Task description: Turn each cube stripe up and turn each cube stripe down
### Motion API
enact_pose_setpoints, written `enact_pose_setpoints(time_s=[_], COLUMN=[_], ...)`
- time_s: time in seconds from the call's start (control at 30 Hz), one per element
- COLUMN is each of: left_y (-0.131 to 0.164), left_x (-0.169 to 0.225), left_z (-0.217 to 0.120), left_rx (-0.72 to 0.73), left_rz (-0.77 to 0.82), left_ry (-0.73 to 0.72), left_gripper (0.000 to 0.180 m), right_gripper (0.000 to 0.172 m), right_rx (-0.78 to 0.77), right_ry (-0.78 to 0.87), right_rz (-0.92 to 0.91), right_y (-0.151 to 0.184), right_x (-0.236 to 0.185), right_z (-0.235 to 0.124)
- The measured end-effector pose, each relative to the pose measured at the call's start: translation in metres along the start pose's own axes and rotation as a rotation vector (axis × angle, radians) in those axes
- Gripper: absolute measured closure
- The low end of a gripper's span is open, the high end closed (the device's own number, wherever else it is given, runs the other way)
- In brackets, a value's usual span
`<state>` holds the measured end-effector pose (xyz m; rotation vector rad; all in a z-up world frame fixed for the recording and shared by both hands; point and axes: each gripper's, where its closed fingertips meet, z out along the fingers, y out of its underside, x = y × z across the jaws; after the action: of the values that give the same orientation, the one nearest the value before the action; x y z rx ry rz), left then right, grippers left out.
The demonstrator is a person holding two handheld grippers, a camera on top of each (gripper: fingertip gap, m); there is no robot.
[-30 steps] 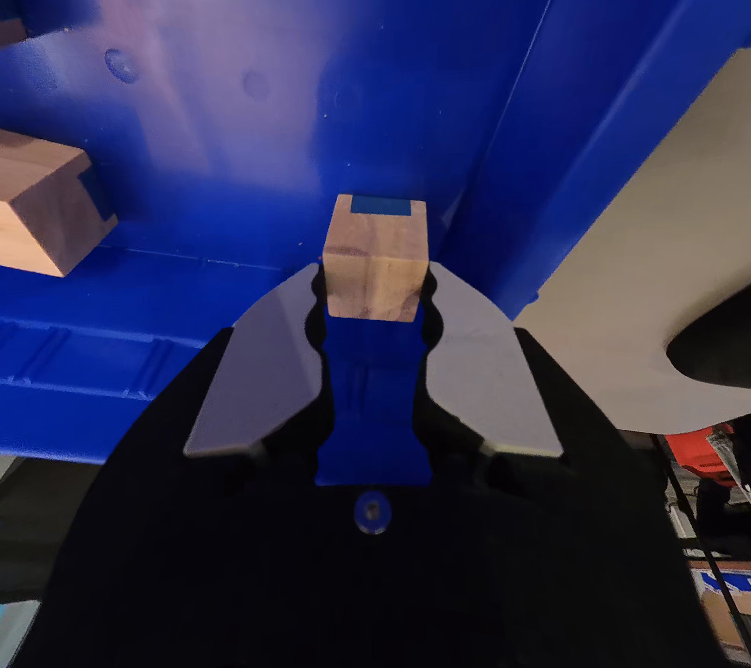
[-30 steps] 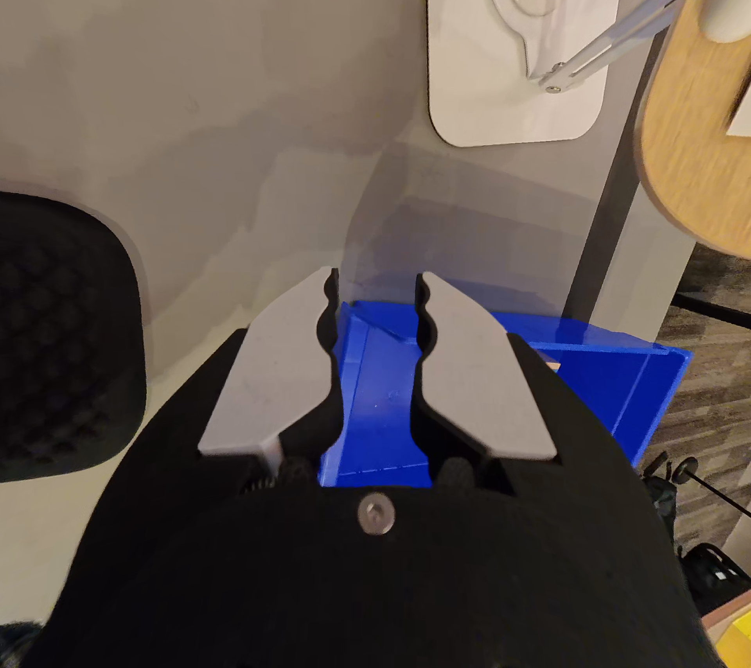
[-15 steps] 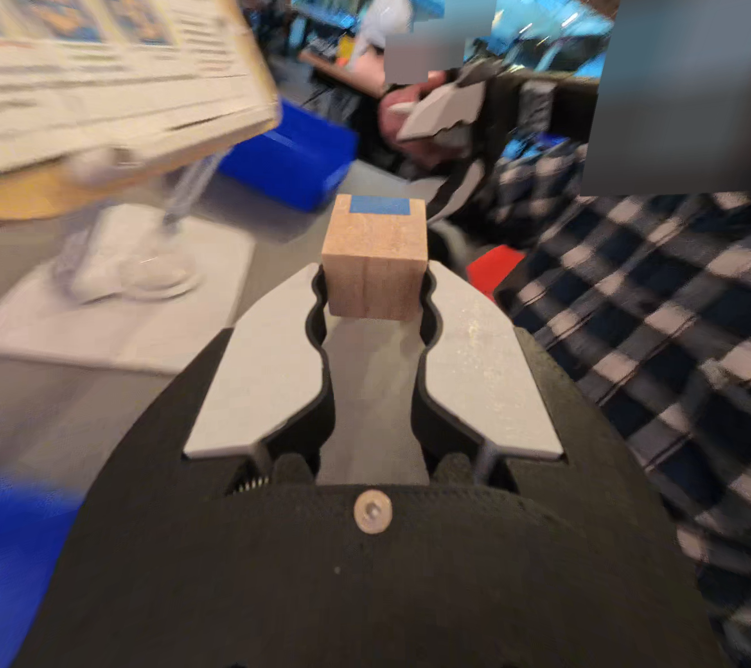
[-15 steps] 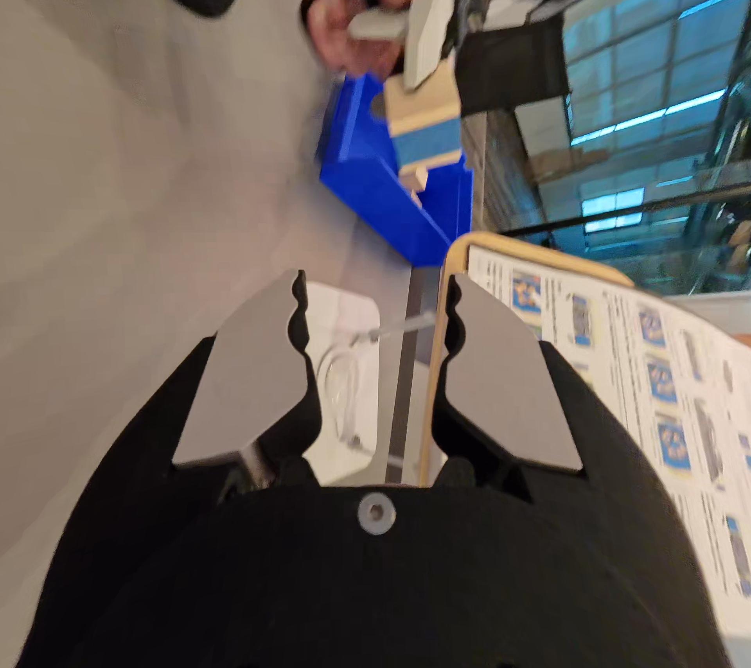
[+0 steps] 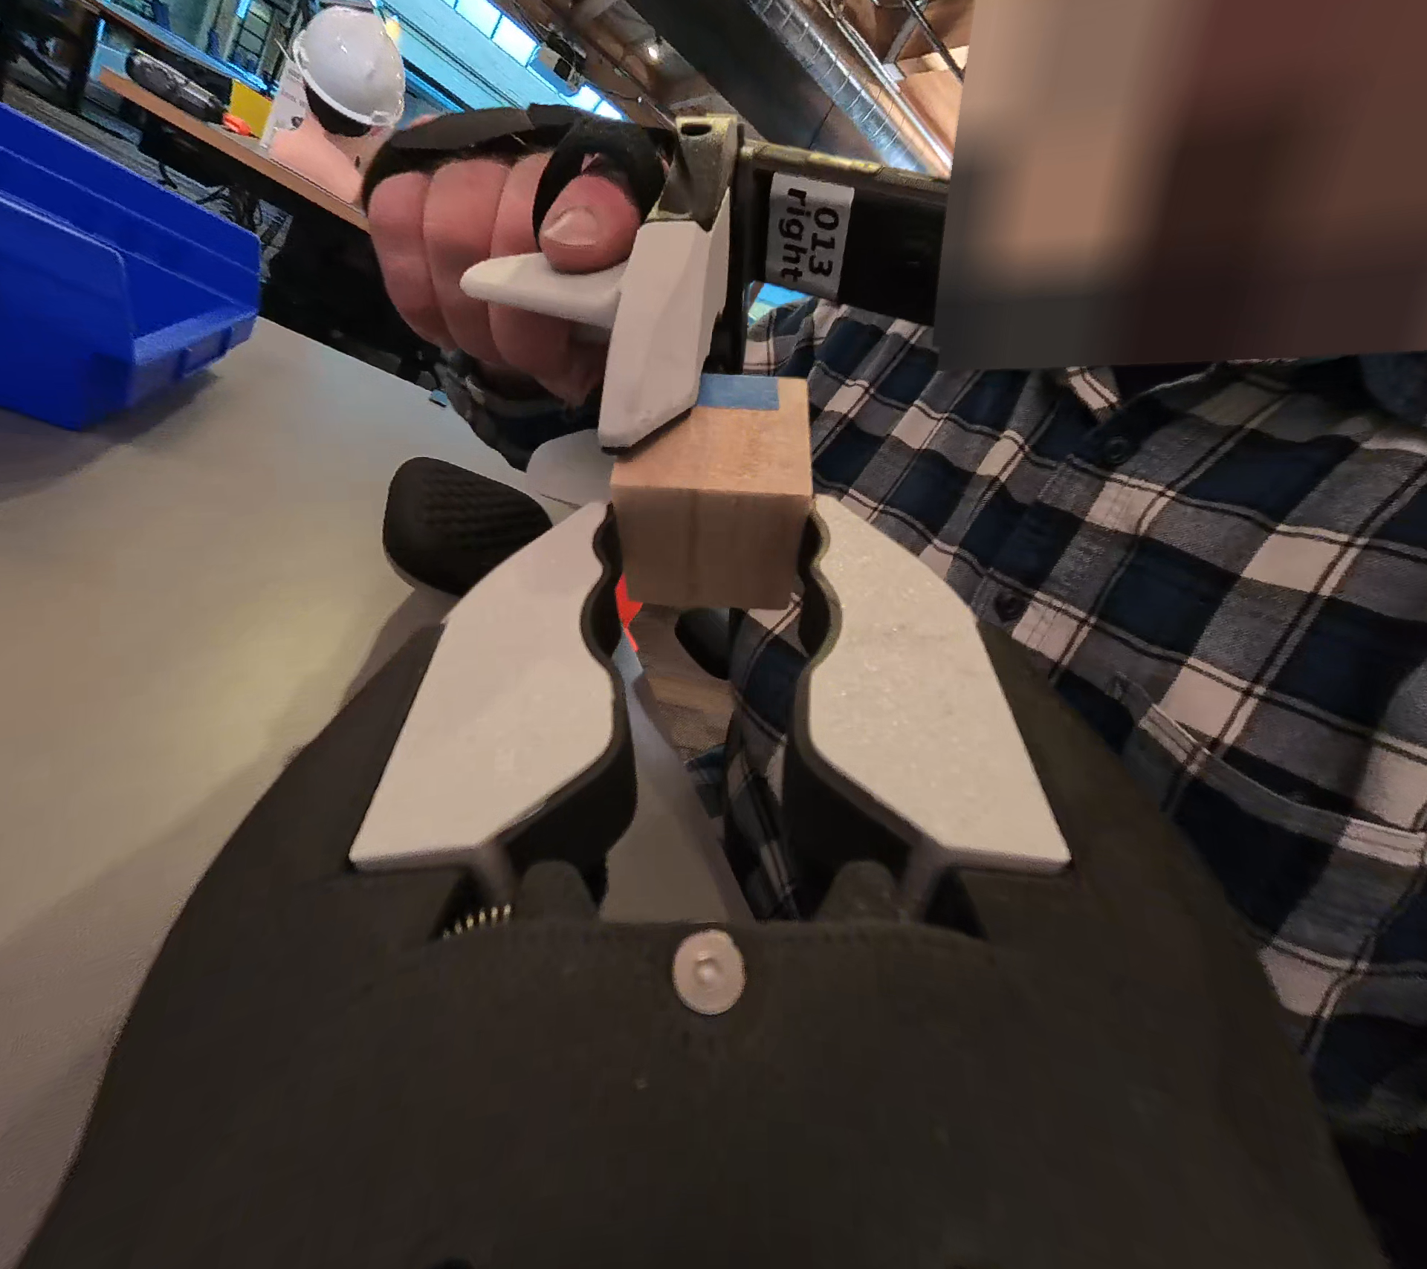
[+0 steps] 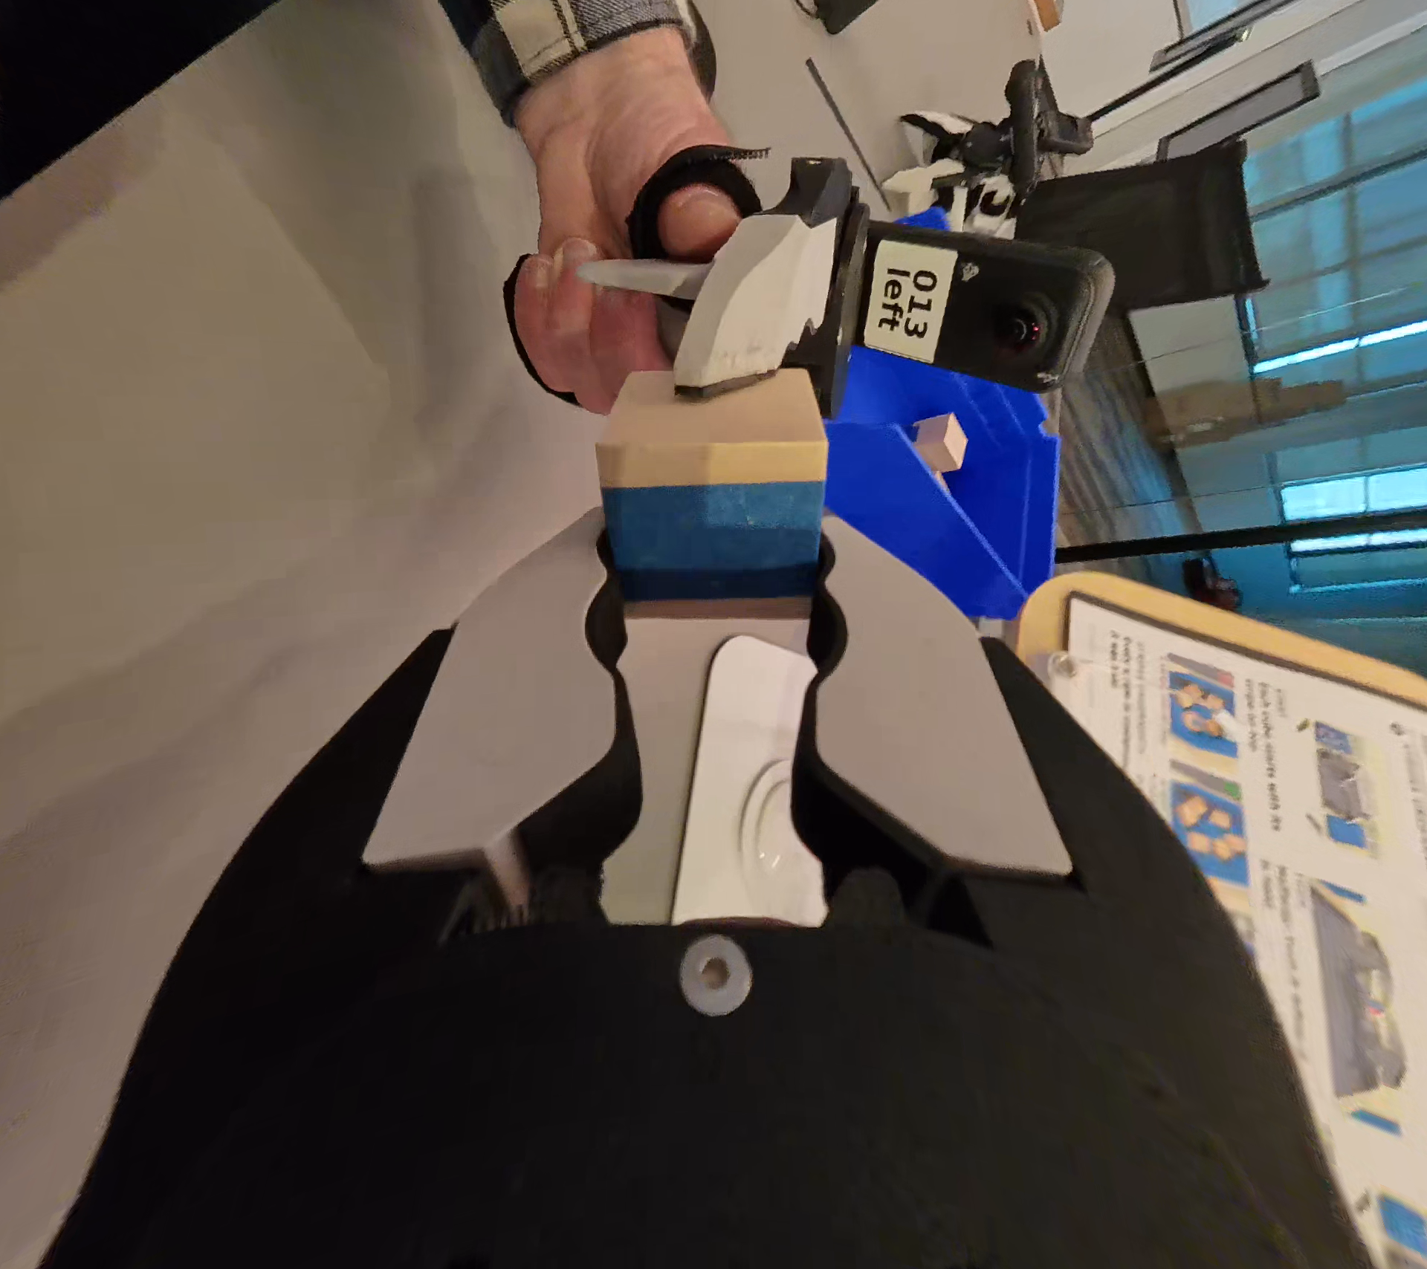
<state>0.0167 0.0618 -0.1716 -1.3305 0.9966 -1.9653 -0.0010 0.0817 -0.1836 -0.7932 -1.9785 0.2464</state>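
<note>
A wooden cube (image 5: 710,522) with a blue stripe is held in the air between both grippers. In the left wrist view my left gripper (image 5: 710,537) is shut on its two sides, and a finger (image 5: 656,352) of the right gripper presses on its top face by the stripe. In the right wrist view the cube (image 6: 710,444) shows its blue stripe face. My right gripper (image 6: 710,553) is shut on it across the other pair of sides. A finger (image 6: 741,329) of the left gripper rests on its top face.
A blue bin (image 6: 927,506) stands on the grey table (image 5: 154,614) with another wooden cube (image 6: 943,441) in it; the bin also shows in the left wrist view (image 5: 116,321). An instruction board (image 6: 1274,846) on a white base (image 6: 749,769), a black mesh pad (image 5: 455,529) and the person's checked shirt (image 5: 1120,576) are close.
My left gripper lifted the cube out of the blue bin and swung it toward the person. My right gripper opened wide, swung round to it and closed on the cube.
</note>
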Motion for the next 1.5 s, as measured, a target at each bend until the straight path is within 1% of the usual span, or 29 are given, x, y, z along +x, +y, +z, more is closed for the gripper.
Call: enact_pose_setpoints(time_s=[0.1, 0.17, 0.2, 0.27, 0.37, 0.4, 0.47, 0.53, 0.6, 0.73, 0.77, 0.87, 0.93, 1.0, 1.03, 1.1, 1.17, 1.23, 1.3, 1.33, 1.37, 1.47, 1.5], left_y=[0.002, -0.007, -0.009, -0.012, -0.016, -0.016, -0.017, -0.014, -0.013, -0.004, -0.002, 0.000, 0.000, 0.000, -0.002, -0.008, -0.020, -0.038, -0.056, -0.067, -0.078, -0.094, -0.096], left_x=[-0.004, -0.005, -0.006, -0.007, -0.005, -0.003, -0.001, -0.001, -0.001, 0.002, 0.002, 0.002, 0.002, 0.002, 0.004, 0.005, 0.004, -0.004, -0.026, -0.036, -0.045, -0.091, -0.106], left_z=[0.010, 0.008, 0.004, -0.006, -0.021, -0.024, -0.029, -0.032, -0.032, -0.030, -0.030, -0.032, -0.034, -0.035, -0.037, -0.043, -0.058, -0.084, -0.128, -0.151, -0.171, -0.243, -0.261], left_rx=[0.011, 0.052, 0.049, 0.033, 0.031, 0.031, 0.044, 0.039, 0.038, 0.003, -0.006, -0.012, -0.011, -0.021, -0.025, -0.035, -0.065, -0.132, -0.294, -0.359, -0.413, -0.688, -0.746], left_rz=[-0.049, -0.024, -0.003, 0.046, 0.089, 0.102, 0.115, 0.124, 0.118, 0.104, 0.100, 0.092, 0.091, 0.096, 0.107, 0.135, 0.188, 0.270, 0.393, 0.434, 0.452, 0.476, 0.458], left_ry=[0.017, -0.001, -0.029, -0.096, -0.169, -0.177, -0.200, -0.216, -0.224, -0.229, -0.229, -0.235, -0.238, -0.244, -0.252, -0.285, -0.366, -0.519, -0.761, -0.851, -0.917, -1.147, -1.177], left_gripper=[0.137, 0.137, 0.135, 0.136, 0.149, 0.154, 0.164, 0.167, 0.167, 0.168, 0.168, 0.168, 0.167, 0.166, 0.166, 0.164, 0.159, 0.154, 0.144, 0.143, 0.143, 0.135, 0.131], right_gripper=[0.127, 0.127, 0.127, 0.127, 0.127, 0.127, 0.126, 0.126, 0.126, 0.126, 0.126, 0.126, 0.126, 0.125, 0.125, 0.116, 0.115, 0.117, 0.121, 0.124, 0.126, 0.127, 0.128], right_rx=[-0.006, -0.011, -0.047, -0.187, -0.448, -0.518, -0.602, -0.712, -0.820, -0.907, -0.922, -0.903, -0.937, -0.946, -0.939, -0.912, -0.895, -0.884, -0.839, -0.816, -0.799, -0.789, -0.785], right_ry=[-0.033, -0.042, -0.033, -0.003, -0.004, -0.032, -0.082, -0.159, -0.224, -0.390, -0.419, -0.468, -0.492, -0.527, -0.525, -0.492, -0.427, -0.349, -0.296, -0.285, -0.283, -0.303, -0.313], right_rz=[0.086, 0.156, 0.186, 0.271, 0.441, 0.513, 0.647, 0.735, 0.773, 0.834, 0.839, 0.857, 0.854, 0.867, 0.872, 0.879, 0.869, 0.834, 0.791, 0.769, 0.746, 0.688, 0.667], right_y=[0.004, 0.011, 0.022, 0.068, 0.164, 0.194, 0.246, 0.292, 0.330, 0.367, 0.372, 0.378, 0.384, 0.382, 0.379, 0.371, 0.360, 0.345, 0.323, 0.311, 0.300, 0.276, 0.269], right_x=[-0.009, -0.008, -0.003, 0.011, 0.020, 0.016, 0.005, -0.014, -0.034, -0.073, -0.079, -0.087, -0.093, -0.097, -0.094, -0.084, -0.069, -0.053, -0.041, -0.039, -0.039, -0.047, -0.051], right_z=[-0.013, -0.033, -0.048, -0.086, -0.156, -0.176, -0.201, -0.211, -0.213, -0.200, -0.197, -0.183, -0.181, -0.181, -0.183, -0.190, -0.200, -0.211, -0.216, -0.216, -0.215, -0.205, -0.201])
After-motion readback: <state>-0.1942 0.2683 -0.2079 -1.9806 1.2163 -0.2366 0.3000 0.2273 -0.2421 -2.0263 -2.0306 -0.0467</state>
